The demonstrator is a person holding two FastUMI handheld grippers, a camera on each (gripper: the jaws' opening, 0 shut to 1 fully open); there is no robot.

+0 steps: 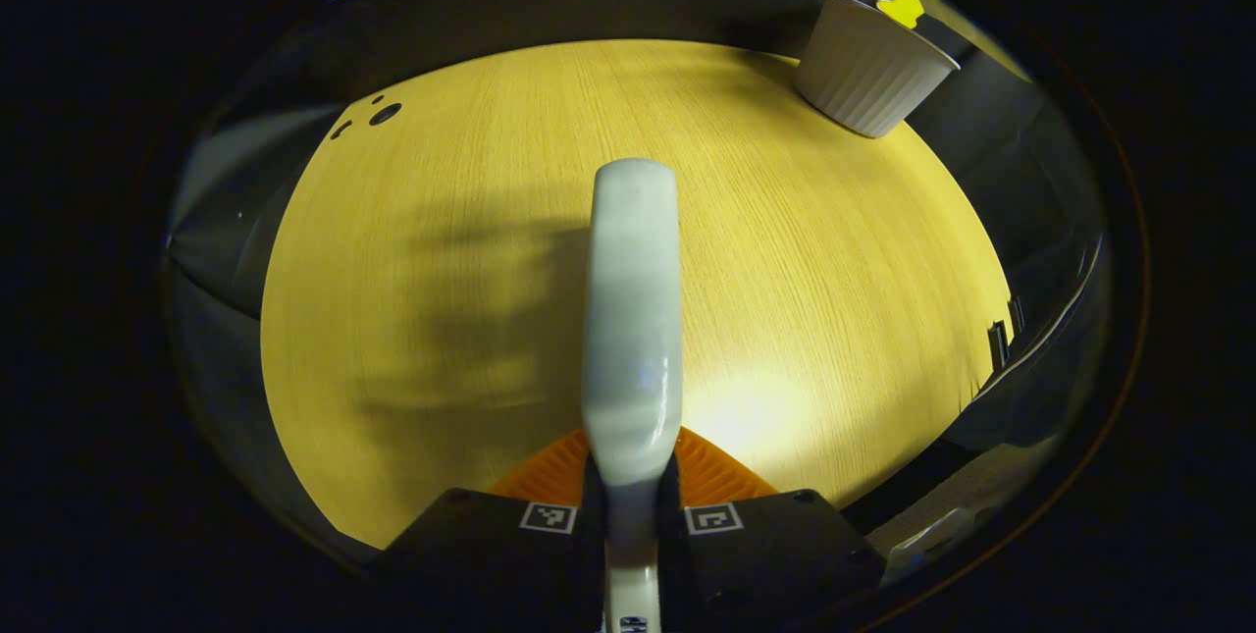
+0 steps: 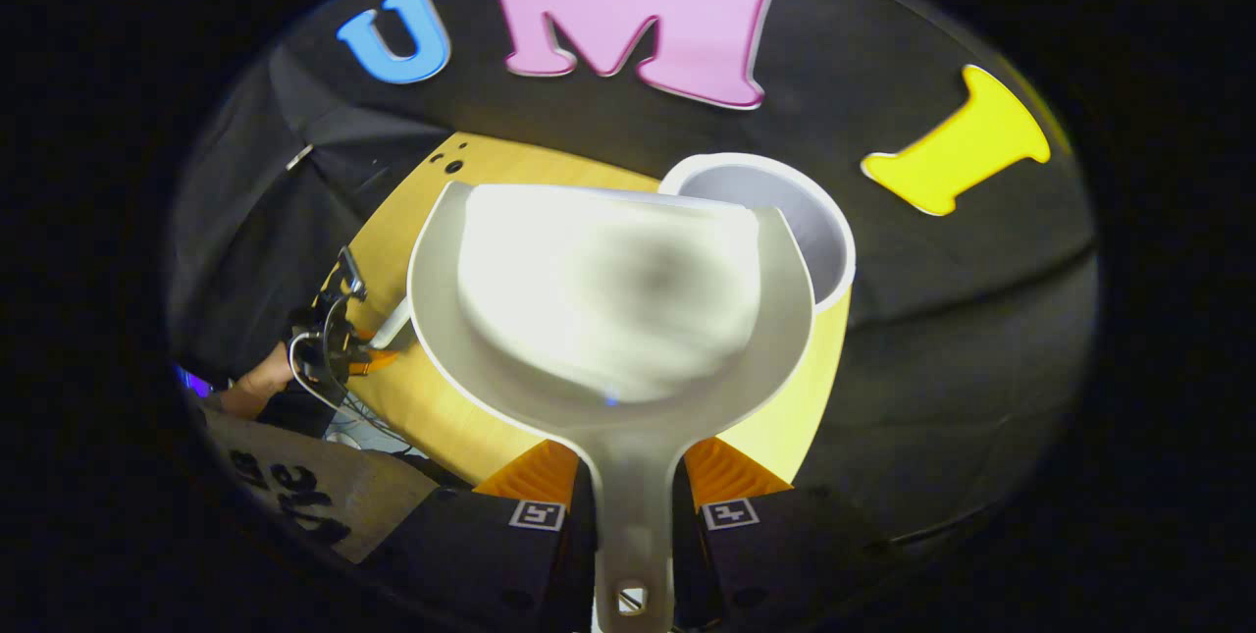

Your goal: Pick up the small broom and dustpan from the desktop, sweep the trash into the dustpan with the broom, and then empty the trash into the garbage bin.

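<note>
Pale grey plastic runs straight up the middle of my left gripper view: the left hand-held gripper (image 1: 631,491) is clamped on the broom (image 1: 633,319), both fingers pressed against its narrow handle, with the wider rounded body reaching forward over the bench (image 1: 834,250). I cannot make out any bristles from this angle. Beyond it the yellow wood-grain top lies bare under a soft shadow to the left of the broom, and a bright patch of light sits just right of the fingers. At the far right corner of the bench stands the garbage bin (image 1: 868,69), a white ribbed tub, well apart from the broom. A few small dark holes (image 1: 378,113) mark the far left edge of the wood.

In my right gripper view, the right hand-held gripper (image 2: 631,501) is closed on the handle of the dustpan (image 2: 608,290), fingers squeezing it from both sides. The pan is held up with its white scoop facing the camera; the inside looks blurred and I cannot tell whether any trash lies in it. Its far right rim overlaps the open mouth of the garbage bin (image 2: 800,211), which stands just behind it on the bench (image 2: 785,417). Off to the left, farther away, I see the left hand-held gripper (image 2: 368,343) with the hand (image 2: 257,386) holding it.
</note>
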